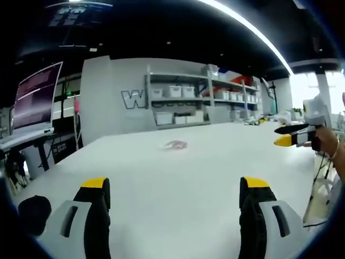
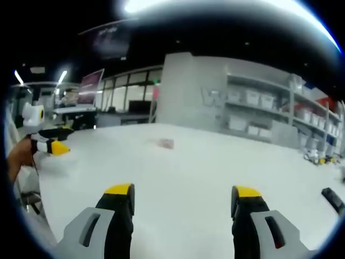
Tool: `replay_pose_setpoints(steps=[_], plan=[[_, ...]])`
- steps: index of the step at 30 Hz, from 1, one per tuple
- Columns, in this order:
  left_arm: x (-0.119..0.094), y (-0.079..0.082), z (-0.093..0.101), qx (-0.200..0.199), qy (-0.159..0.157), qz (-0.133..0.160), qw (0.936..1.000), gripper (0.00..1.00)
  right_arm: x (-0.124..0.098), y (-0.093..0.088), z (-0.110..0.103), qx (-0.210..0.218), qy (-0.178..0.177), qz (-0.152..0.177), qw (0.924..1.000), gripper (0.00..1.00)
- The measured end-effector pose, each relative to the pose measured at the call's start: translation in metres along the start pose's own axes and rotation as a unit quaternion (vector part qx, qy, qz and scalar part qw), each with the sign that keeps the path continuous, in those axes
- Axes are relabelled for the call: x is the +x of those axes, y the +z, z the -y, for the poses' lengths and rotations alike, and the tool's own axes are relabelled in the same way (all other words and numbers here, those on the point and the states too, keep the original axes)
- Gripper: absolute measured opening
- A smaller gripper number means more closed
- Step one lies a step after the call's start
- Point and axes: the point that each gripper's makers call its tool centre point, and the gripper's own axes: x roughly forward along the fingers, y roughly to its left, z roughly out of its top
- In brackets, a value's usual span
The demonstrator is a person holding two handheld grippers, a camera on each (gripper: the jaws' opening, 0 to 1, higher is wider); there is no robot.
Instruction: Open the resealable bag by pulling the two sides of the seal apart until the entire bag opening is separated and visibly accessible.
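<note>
A small clear resealable bag (image 1: 175, 144) lies flat on the white table (image 1: 178, 178), well ahead of both grippers; in the right gripper view the bag (image 2: 165, 143) looks faintly pink. My left gripper (image 1: 175, 189) stands open above the near part of the table, nothing between its yellow-tipped fingers. My right gripper (image 2: 183, 195) is open too and holds nothing. The right gripper (image 1: 291, 135) also shows at the right edge of the left gripper view, held in a hand. The left gripper (image 2: 51, 144) shows at the left of the right gripper view.
Shelves with white bins (image 1: 199, 97) stand behind the table against a grey wall. A monitor (image 1: 35, 97) on a desk is at the far left. A dark object (image 2: 333, 200) lies near the table's right edge. Small items (image 2: 318, 157) sit at the far right.
</note>
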Motion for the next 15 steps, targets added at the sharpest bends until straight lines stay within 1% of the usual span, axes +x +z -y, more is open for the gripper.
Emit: replay_pose_setpoints(steps=[7, 15], plan=[[-0.0015, -0.0009, -0.0003, -0.002, 0.000, 0.001, 1.0000, 0.97, -0.0004, 0.0003, -0.0017, 0.000, 0.001, -0.001, 1.0000, 0.74], [-0.0024, -0.0026, -0.0001, -0.004, 0.000, 0.001, 1.0000, 0.97, 0.0028, 0.0011, -0.0096, -0.003, 0.010, -0.001, 0.9999, 0.73]])
